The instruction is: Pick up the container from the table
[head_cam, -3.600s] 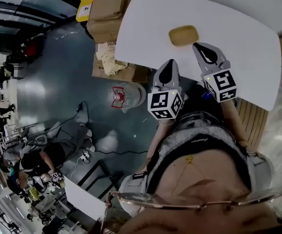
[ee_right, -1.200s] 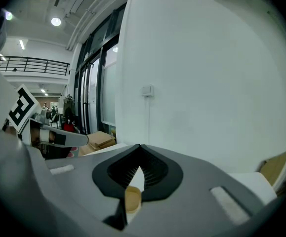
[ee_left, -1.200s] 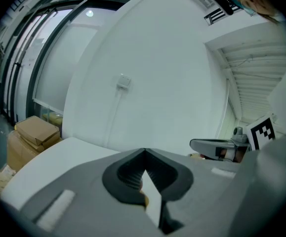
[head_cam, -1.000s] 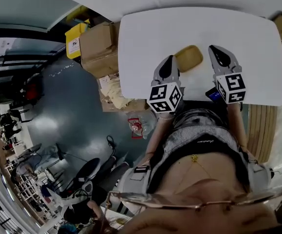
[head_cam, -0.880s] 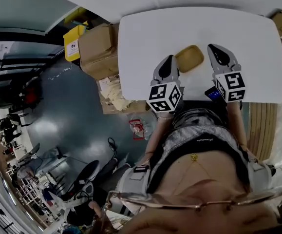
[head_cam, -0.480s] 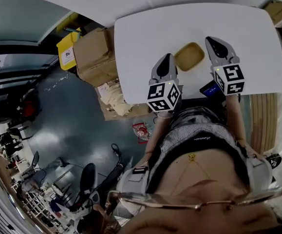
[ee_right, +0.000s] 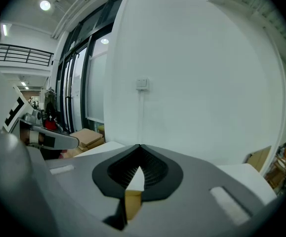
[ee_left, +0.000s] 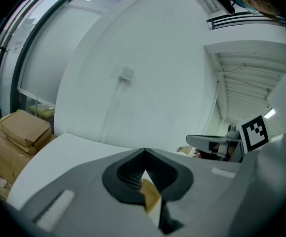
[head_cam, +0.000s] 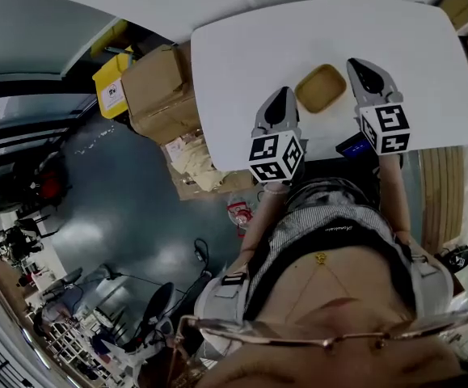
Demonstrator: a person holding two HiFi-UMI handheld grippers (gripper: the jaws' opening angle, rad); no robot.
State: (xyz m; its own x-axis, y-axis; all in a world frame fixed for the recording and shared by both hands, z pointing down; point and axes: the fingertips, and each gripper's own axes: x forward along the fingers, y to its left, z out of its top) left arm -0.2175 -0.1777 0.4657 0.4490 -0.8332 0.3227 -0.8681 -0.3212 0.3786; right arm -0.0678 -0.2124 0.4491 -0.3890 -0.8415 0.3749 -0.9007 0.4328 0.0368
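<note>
White tabletop (head_cam: pixel 242 47) against a plain white wall, with cardboard boxes (head_cam: pixel 161 87) stacked on the floor off the outer side of the left hand-held gripper (head_cam: pixel 281 95). The tan container (head_cam: pixel 321 88) sits flat on the tabletop, open side up, right between the two tools. It's just right of the left one's tips and just left of the right hand-held gripper (head_cam: pixel 359 63), touching neither as far as I can see. Both have their jaws closed tip to tip with nothing in them (each tool's own camera shows the tips meeting). My guess is they're bracketing it on purpose, either to squeeze it from both sides or so one can open and take the rim. Nothing's grabbed yet, so the pick-up hasn't really started.
</note>
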